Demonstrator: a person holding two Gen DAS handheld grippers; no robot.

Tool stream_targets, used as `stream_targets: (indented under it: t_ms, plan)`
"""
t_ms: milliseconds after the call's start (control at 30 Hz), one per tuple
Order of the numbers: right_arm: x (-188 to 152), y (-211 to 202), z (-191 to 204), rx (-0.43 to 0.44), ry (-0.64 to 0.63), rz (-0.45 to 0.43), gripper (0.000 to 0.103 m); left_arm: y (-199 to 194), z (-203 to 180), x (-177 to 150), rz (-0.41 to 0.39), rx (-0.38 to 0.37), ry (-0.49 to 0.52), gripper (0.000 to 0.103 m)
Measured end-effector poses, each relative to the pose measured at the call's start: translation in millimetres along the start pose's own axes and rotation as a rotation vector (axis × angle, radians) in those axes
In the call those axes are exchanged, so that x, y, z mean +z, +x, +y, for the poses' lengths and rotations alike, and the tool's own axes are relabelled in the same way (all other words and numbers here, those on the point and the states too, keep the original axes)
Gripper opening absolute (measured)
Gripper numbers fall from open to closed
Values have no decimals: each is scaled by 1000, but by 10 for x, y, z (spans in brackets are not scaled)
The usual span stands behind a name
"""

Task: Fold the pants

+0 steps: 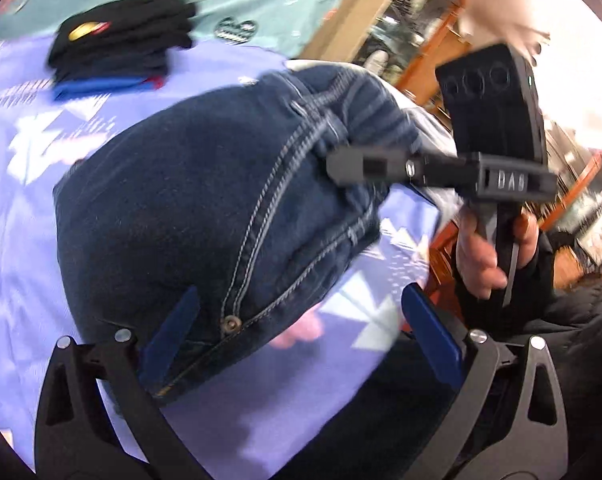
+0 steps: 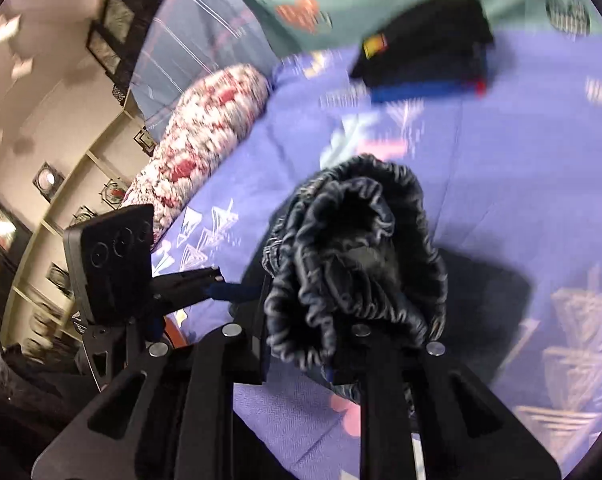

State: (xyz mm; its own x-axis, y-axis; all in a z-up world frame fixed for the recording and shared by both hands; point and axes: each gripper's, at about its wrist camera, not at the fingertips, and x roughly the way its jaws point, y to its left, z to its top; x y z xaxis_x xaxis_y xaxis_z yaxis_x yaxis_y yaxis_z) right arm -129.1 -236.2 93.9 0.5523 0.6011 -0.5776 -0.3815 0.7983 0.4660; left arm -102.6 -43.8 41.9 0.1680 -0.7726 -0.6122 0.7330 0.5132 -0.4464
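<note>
Because the left claw (image 1: 297,332) stands wide open at the bottom of its frame, one blue pad resting against the jeans (image 1: 205,216) by the pocket rivet, all the weight hangs from the right claw (image 2: 301,344), closed on the gathered elastic waistband. The denim looks heavy, thick and limp, mounded mid-frame on the lilac bedspread (image 1: 13,240); seams or waistband give the surest hold. Folded dark clothes (image 1: 121,40) sit upper left.

Black claw (image 1: 301,334) frames, silver screws, blue pads (image 1: 431,330); bare-skinned hand (image 1: 481,256), black sleeve.
</note>
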Motion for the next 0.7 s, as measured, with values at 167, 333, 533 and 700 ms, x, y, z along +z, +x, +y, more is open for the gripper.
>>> stream_targets:
  t_ms: [167,333,533,700]
  plan:
    - [19,-145,-314,-73,108,24,22,430,187,22,112,-3,-63,101]
    - [-469,390,-1255,25,445,209,29,477,338,-67,144,-44,-130,101]
    - [-43,-592,-523,-54,140,32,53,76,100,-126,86,-31,-59,101]
    - [344,-479,-326,14,93,-57,56,338,434,-229,135,-10,-170,101]
